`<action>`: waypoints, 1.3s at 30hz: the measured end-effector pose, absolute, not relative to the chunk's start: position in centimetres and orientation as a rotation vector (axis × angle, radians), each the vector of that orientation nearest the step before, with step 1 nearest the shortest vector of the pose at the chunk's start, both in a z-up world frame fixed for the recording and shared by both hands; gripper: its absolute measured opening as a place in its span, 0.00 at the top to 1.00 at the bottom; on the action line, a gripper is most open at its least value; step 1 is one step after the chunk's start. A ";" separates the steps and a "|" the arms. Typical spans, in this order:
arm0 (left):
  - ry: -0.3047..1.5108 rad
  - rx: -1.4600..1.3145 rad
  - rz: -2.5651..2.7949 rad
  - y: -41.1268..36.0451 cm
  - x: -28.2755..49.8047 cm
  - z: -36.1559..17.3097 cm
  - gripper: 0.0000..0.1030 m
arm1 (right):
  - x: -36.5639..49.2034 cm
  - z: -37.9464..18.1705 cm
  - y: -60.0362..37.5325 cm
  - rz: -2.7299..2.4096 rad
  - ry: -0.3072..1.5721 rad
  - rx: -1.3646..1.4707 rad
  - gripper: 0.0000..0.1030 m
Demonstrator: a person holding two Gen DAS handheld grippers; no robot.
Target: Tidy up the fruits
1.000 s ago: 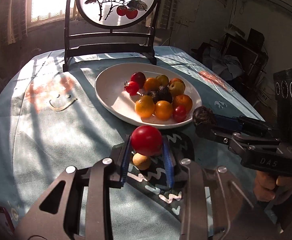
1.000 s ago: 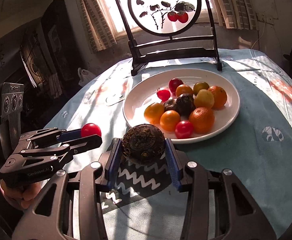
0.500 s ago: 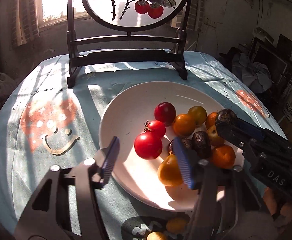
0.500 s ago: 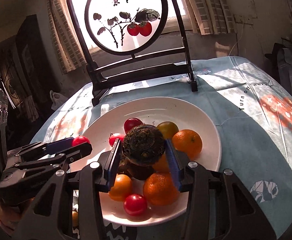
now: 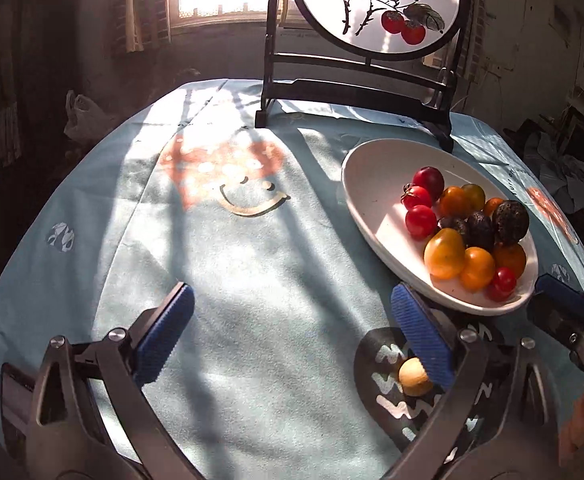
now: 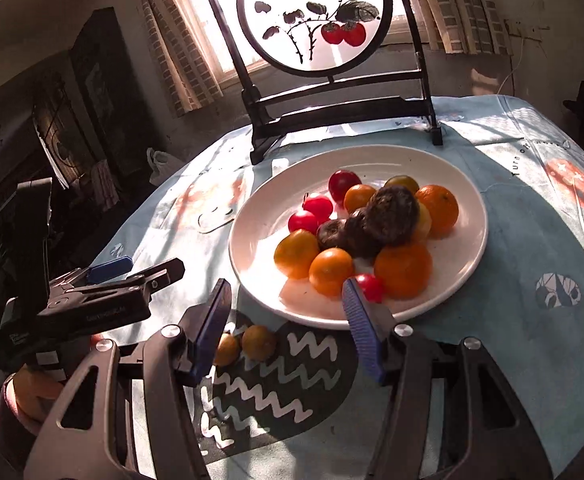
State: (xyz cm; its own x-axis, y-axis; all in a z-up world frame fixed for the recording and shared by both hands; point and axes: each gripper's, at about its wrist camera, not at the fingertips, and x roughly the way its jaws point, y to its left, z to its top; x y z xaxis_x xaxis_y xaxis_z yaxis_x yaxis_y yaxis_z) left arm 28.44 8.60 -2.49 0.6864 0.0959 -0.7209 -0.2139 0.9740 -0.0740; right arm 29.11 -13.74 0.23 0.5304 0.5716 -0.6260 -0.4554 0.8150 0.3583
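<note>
A white plate [image 6: 464, 264] holds several red, orange and dark fruits. The red tomato [image 5: 421, 221] lies at the pile's left side. The big dark wrinkled fruit [image 6: 392, 214] rests on top of the pile and shows in the left wrist view too [image 5: 510, 218]. Two small tan fruits [image 6: 258, 342] lie on the dark zigzag patch in front of the plate; one shows in the left wrist view [image 5: 413, 376]. My left gripper [image 5: 290, 334] is open and empty over the cloth left of the plate. My right gripper [image 6: 288, 322] is open and empty at the plate's near rim.
A dark wooden stand with a round painted screen [image 6: 316, 20] stands behind the plate. The round table wears a light blue printed cloth [image 5: 228, 248] and its edge drops off on all sides. Dark furniture lies around the table.
Both grippers let go of their fruits onto the plate and drew back toward the near edge. The left one swung to the left of the plate.
</note>
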 end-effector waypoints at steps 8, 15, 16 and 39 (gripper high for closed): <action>0.777 -0.185 0.181 10.1 25.7 -1.9 0.02 | 27.9 -2.9 -10.2 0.620 0.901 -0.012 0.51; 0.770 -0.211 0.160 10.3 25.1 -1.4 0.02 | 28.4 -3.8 -10.1 0.611 0.933 -0.016 0.53; 0.766 -0.210 0.163 10.3 25.0 -1.3 0.02 | 28.4 -3.8 -10.0 0.611 0.934 -0.021 0.53; 0.785 -0.209 0.180 10.7 25.1 -1.9 0.02 | 29.3 -4.1 -7.3 0.597 0.951 -0.089 0.75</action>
State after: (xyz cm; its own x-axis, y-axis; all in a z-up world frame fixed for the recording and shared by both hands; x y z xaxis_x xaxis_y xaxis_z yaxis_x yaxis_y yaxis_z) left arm 25.15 10.67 -1.90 0.6937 0.0823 -0.7156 -0.2374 0.9641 -0.1193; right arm 29.26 -7.27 -4.07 0.4331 0.4403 -0.7865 -0.5168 0.8362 0.1835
